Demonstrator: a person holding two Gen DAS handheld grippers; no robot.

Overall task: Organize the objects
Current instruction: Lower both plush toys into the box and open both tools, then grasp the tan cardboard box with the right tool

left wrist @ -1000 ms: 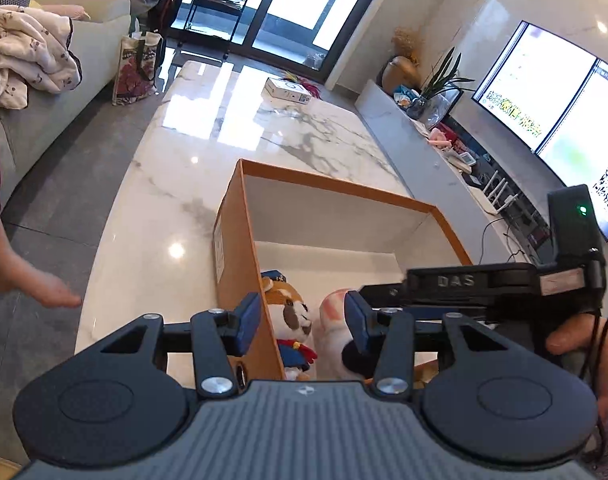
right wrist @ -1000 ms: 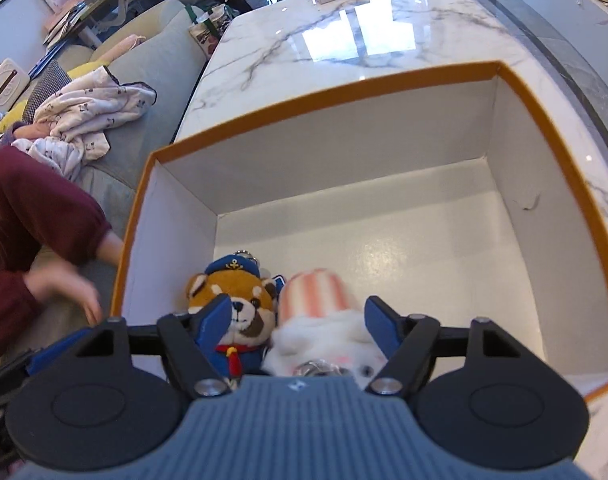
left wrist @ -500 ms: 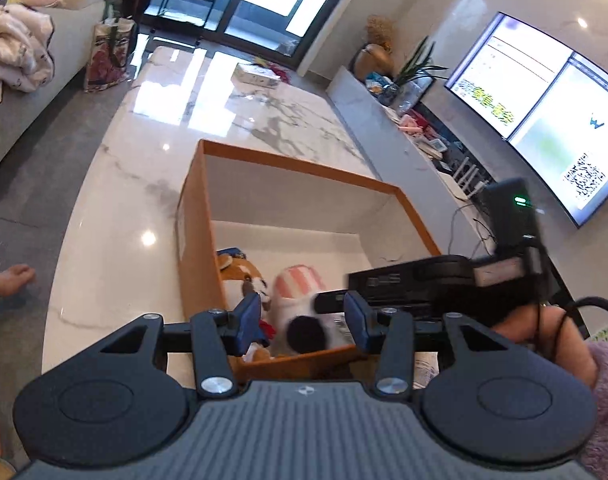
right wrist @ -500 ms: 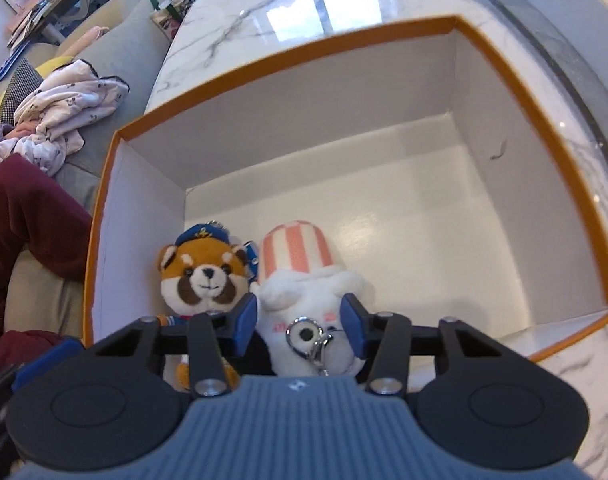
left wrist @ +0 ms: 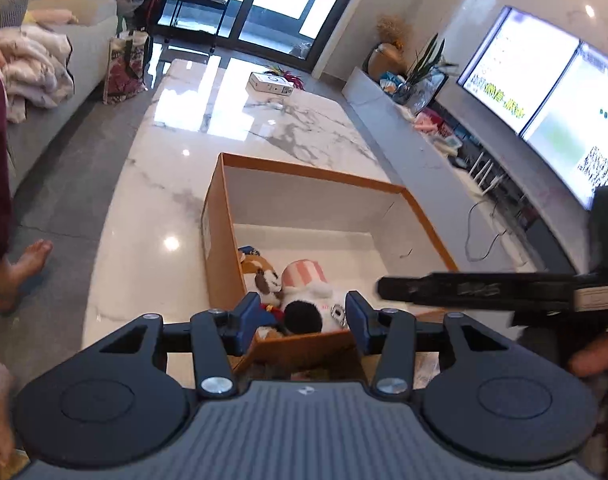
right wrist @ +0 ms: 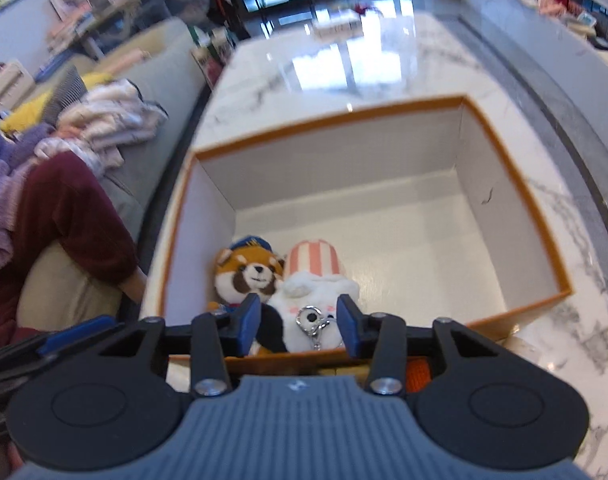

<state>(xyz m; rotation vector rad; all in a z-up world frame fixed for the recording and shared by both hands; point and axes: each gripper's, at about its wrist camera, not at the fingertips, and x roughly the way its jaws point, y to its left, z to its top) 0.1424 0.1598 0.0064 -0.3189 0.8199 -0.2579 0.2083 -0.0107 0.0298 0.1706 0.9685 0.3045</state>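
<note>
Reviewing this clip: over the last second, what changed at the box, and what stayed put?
The right gripper has pulled back up out of the orange box, leaving the white plush with the striped hat beside the red panda plush; its jaws, wider a second ago, are open on nothing. The left gripper also backed away, open. Both plushes and the box on the marble table stayed in place.
</note>
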